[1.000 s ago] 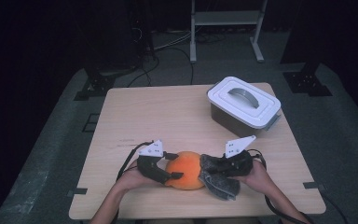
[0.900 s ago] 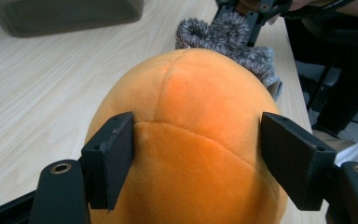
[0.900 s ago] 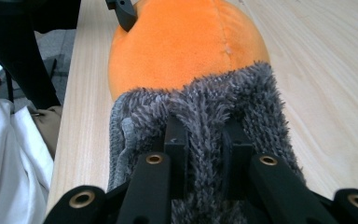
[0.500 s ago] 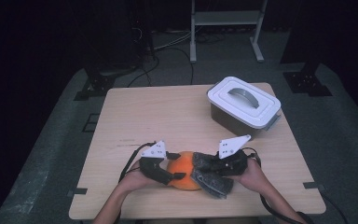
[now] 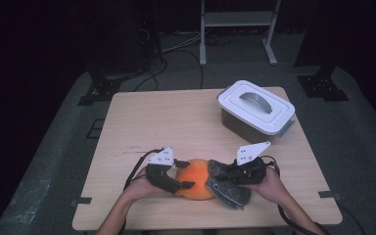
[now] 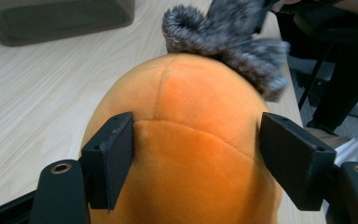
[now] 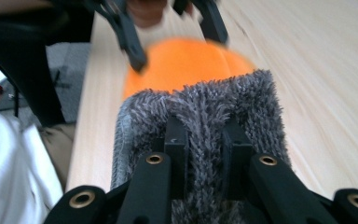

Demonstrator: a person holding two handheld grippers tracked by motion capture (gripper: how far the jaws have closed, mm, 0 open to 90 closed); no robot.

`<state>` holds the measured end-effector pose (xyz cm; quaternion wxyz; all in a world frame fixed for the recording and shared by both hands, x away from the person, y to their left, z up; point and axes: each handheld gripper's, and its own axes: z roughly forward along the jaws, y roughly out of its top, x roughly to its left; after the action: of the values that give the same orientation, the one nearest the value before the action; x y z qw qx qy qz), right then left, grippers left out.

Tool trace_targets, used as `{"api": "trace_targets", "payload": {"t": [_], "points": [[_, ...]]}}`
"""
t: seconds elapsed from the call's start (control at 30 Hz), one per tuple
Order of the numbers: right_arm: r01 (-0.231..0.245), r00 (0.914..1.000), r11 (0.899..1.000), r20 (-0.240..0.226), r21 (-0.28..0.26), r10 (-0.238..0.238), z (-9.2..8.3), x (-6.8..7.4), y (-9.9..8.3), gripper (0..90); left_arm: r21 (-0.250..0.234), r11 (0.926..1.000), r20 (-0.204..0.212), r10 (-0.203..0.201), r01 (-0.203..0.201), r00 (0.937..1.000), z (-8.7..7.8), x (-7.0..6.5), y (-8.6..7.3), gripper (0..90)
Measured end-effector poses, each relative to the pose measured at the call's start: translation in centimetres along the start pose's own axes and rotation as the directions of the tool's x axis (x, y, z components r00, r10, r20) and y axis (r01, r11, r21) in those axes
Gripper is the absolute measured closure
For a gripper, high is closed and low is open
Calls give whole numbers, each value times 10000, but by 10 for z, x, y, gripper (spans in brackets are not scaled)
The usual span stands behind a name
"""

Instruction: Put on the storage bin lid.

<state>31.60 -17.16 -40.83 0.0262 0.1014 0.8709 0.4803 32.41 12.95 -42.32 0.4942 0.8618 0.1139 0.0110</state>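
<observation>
Two tongs meet at the lower middle of the high view: the left tongs straddle an orange plush ball lying on the worktop, both jaws against its sides. Touching the ball's right side, the right tongs are clenched on a grey fuzzy cloth.

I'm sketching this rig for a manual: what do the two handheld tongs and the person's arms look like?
Both the left tongs and right tongs are black, each topped by a grey three-cornered plate with dark dots and trailing a black cable. The jaws are flat black blocks with brass-ringed pivots. The forearms are bare, with no sleeves visible.
</observation>
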Motion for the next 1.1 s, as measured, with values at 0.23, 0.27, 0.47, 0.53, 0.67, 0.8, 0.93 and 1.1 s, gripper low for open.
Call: {"api": "trace_targets", "payload": {"t": [0.23, 0.27, 0.47, 0.53, 0.67, 0.8, 0.93, 1.1], "points": [[537, 9984, 9985, -160, 108, -535, 13, 6, 16, 755, 86, 9999, -34, 114, -113, 9999, -1, -2, 0, 255], [513, 9985, 9987, -188, 73, -511, 14, 5, 14, 756, 74, 9999, 22, 104, -104, 9999, -2, -1, 0, 251], [128, 9999, 9998, -80, 158, -127, 9, -1, 2, 757, 52, 9999, 27, 156, -156, 9999, -7, 1, 2, 232], [-42, 10000, 9998, 19, 209, 41, 7, -4, -4, 757, 37, 9999, 60, 111, -111, 9999, -8, 1, 2, 233], [-275, 9995, 9991, 157, 329, 270, 2, -7, -10, 756, 125, 9996, 55, 248, -248, 9997, -3, -3, 4, 286], [121, 9991, 9992, 400, 374, -136, -4, -3, 1, 755, 164, 9994, -200, 293, -290, 9994, 1, -7, 10, 308], [633, 9977, 9980, 226, -16, -632, -4, 5, 18, 755, 125, 9987, -230, 490, -488, 9985, 5, -12, 15, 304], [747, 9971, 9968, 114, 277, -750, 6, 5, 18, 755, 136, 9985, -274, 542, -538, 9982, 3, -13, 14, 257]]}}
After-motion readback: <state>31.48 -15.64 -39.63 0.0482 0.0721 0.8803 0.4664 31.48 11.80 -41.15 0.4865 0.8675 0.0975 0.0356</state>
